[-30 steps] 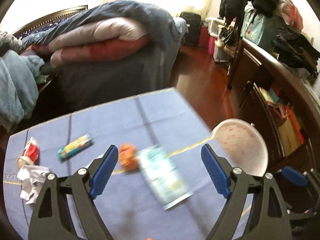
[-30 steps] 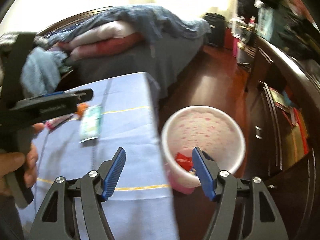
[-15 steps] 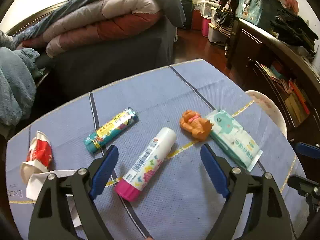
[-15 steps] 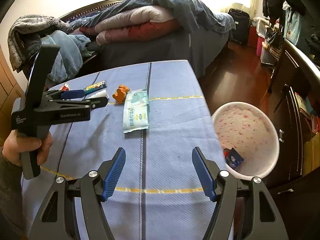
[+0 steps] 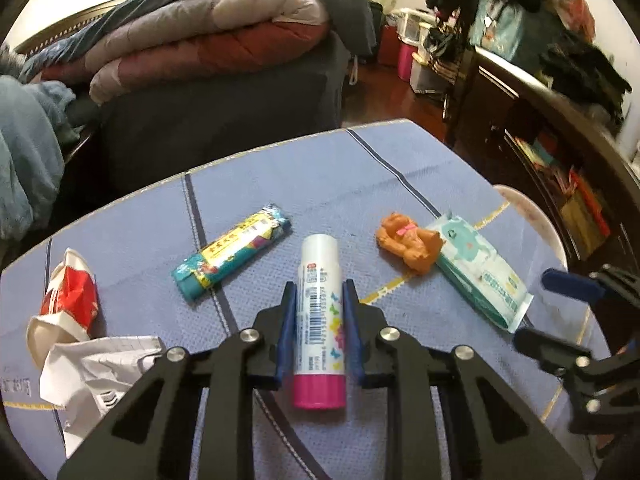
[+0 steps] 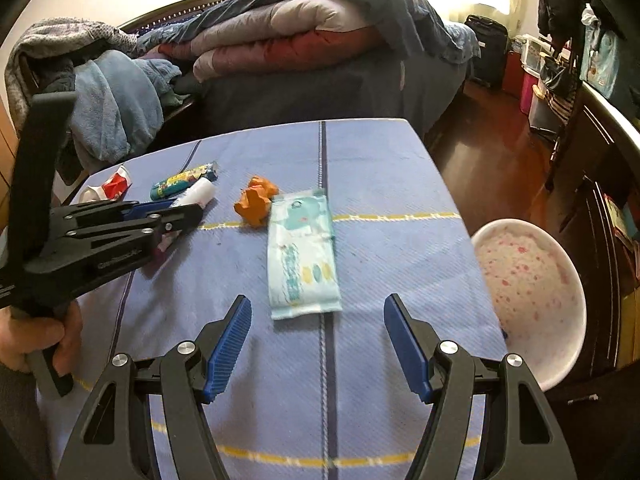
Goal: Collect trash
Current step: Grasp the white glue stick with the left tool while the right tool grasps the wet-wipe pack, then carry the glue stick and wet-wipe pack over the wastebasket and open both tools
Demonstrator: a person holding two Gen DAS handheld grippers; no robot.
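Since the earlier frame, the left hand-held gripper (image 5: 319, 312) has been closed onto the glue stick (image 5: 320, 312) lying on the surface (image 6: 380, 168); the right hand-held gripper (image 6: 318, 344) is held spread above it. Beside it, the pink-speckled bin (image 6: 532, 300) appears nearly empty.

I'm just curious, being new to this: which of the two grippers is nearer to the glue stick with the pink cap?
Left. The left gripper is shut on the glue stick, its blue pads against both sides. The right gripper hangs open farther right, nearer the wipes pack.
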